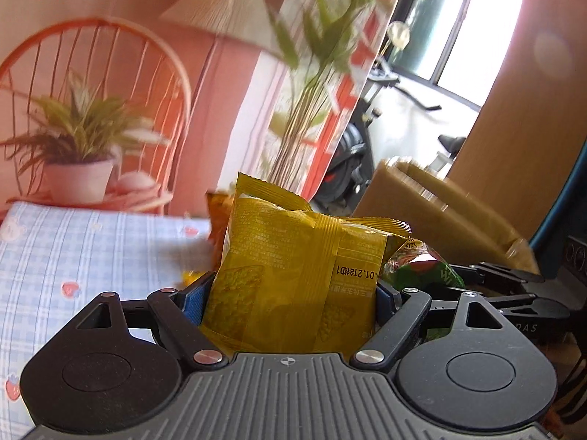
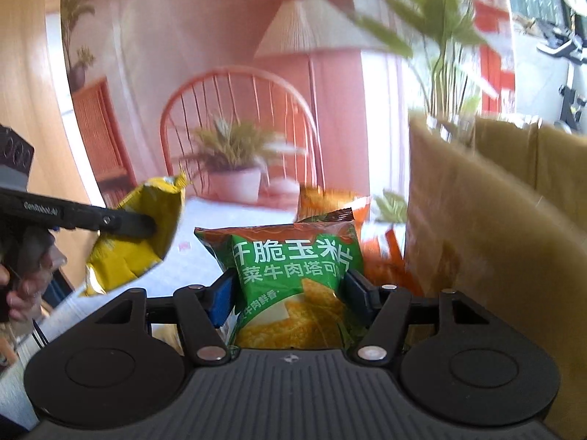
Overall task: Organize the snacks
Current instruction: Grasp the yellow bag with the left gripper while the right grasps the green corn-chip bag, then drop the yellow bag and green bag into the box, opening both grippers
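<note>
My left gripper (image 1: 290, 293) is shut on a yellow snack bag (image 1: 290, 271), held up above the table; the same yellow bag (image 2: 135, 234) and left gripper (image 2: 146, 225) show at the left of the right wrist view. My right gripper (image 2: 290, 289) is shut on a green snack bag (image 2: 293, 275), also lifted. That green bag (image 1: 422, 267) and the right gripper's black fingers (image 1: 506, 275) appear to the right in the left wrist view. An orange snack bag (image 2: 330, 201) stands on the table behind the green one.
An open cardboard box (image 2: 495, 220) stands close on the right and shows in the left wrist view (image 1: 440, 212). A blue checked tablecloth (image 1: 91, 249) covers the table. A printed backdrop (image 2: 238, 91) with chair, plant and lamp stands behind.
</note>
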